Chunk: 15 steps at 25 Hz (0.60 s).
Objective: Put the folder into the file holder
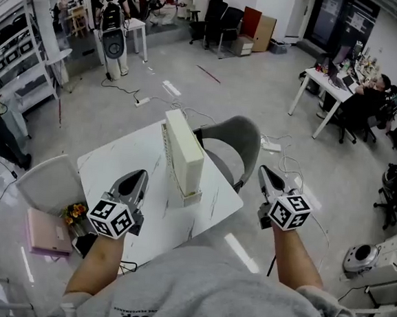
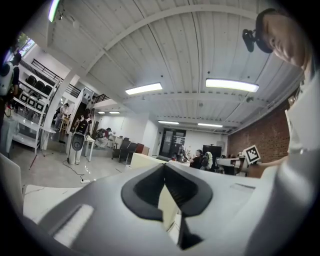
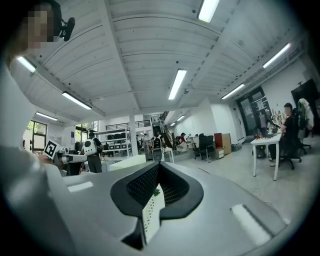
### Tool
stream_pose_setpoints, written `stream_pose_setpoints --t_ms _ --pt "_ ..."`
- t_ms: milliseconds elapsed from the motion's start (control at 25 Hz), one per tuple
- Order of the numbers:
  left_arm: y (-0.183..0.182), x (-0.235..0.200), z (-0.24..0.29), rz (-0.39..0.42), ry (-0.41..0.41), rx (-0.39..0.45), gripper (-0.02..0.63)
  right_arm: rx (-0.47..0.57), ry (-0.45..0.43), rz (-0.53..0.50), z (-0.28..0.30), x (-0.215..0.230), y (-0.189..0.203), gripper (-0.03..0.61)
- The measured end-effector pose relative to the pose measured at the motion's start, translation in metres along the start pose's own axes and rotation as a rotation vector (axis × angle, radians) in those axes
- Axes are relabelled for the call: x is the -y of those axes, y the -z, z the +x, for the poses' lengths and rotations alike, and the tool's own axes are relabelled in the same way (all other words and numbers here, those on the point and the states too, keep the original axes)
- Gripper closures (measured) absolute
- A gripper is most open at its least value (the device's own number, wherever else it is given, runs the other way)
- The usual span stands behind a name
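A thick cream folder (image 1: 182,151) stands upright on the white table (image 1: 115,161), its lower end in a low white file holder (image 1: 192,198). My left gripper (image 1: 135,176) hovers over the table just left of the holder, shut and empty. My right gripper (image 1: 263,170) is off the table's right edge, also shut with nothing in it. In the left gripper view the jaws (image 2: 164,166) meet at the tips, with the cream folder (image 2: 145,160) beyond them. In the right gripper view the closed jaws (image 3: 159,164) frame the perforated holder (image 3: 150,215).
A grey chair (image 1: 236,141) stands at the table's far right side and a white chair (image 1: 48,182) at its left. A pink case (image 1: 45,232) and flowers (image 1: 76,211) lie near my left arm. Desks, shelves and people are further off.
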<state>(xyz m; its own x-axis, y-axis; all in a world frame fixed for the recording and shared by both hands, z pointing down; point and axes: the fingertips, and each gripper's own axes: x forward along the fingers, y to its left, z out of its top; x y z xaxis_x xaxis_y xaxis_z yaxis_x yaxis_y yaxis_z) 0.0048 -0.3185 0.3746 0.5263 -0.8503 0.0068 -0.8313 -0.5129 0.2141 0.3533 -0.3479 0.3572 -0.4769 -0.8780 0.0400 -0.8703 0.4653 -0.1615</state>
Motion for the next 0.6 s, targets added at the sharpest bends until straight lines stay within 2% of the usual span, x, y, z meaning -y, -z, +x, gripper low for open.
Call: stream_pose_setpoints --t_ms 600 --pt "-0.001 -0.005 0.002 -0.010 0.009 -0.005 0.554 -0.036 -0.006 -0.036 0.010 -0.003 0.005 0.575"
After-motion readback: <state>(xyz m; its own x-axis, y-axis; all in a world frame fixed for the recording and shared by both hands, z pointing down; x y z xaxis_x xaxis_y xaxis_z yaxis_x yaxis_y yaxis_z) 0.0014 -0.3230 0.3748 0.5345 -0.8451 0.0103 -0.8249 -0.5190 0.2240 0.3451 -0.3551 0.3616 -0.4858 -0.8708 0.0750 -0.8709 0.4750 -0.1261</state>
